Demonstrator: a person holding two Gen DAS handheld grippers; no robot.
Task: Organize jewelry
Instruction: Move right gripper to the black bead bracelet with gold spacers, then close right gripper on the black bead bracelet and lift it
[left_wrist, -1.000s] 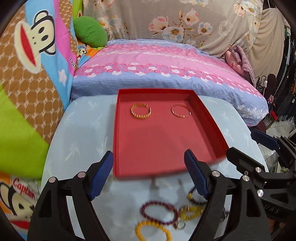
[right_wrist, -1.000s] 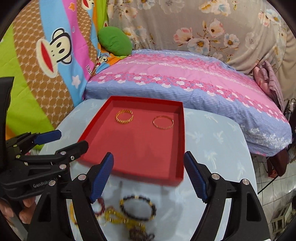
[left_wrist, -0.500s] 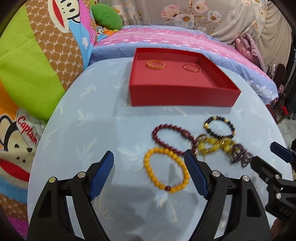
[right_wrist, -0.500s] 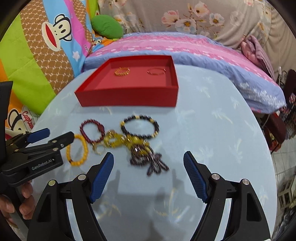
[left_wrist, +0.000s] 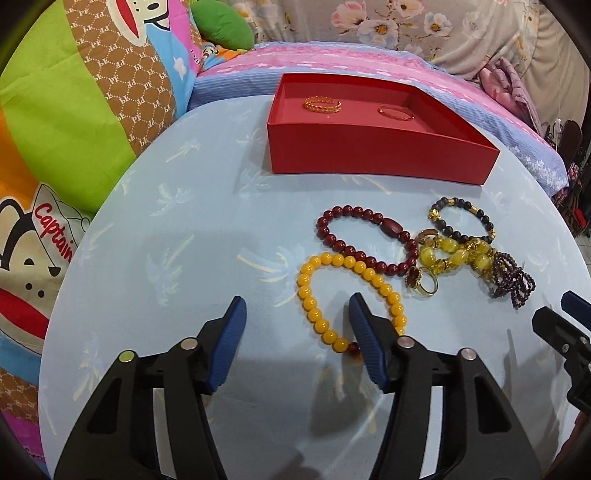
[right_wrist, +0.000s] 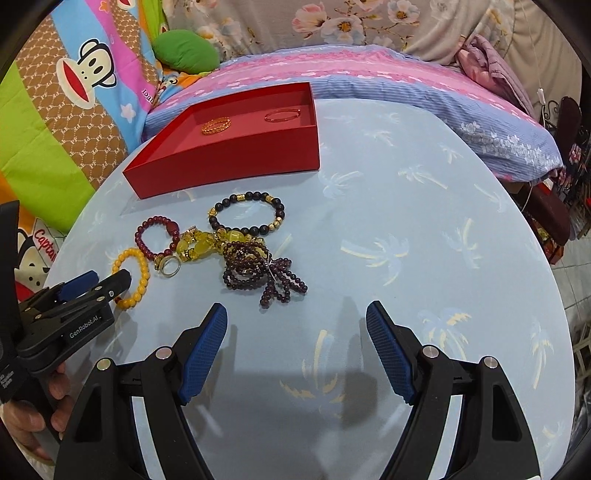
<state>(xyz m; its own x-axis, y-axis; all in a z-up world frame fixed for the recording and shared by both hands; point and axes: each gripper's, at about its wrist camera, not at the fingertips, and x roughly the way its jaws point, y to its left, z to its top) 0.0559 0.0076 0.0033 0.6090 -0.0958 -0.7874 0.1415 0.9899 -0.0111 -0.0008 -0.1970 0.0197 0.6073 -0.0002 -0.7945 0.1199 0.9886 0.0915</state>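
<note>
**Ana:** Left gripper (left_wrist: 295, 317) is low over the surface (left_wrist: 184, 240), jaws closing, and the near arc of the yellow bracelet (left_wrist: 343, 295) sits between them, though the pads aren't on it yet.

**Ben:** And the right gripper (right_wrist: 295, 325)?

**Ana:** Jaws apart, nothing in them, just short of the purple strand (right_wrist: 266, 275). We're at the pick-up step: two gold bangles (left_wrist: 322, 104) are in the red box (left_wrist: 369, 155), the beaded pieces are loose in front.

**Ben:** Next move?

**Ana:** I'd say pinch those yellow beads cleanly, lift clear of the dark red bracelet (left_wrist: 364, 240) touching it, then carry over the box wall.
</note>
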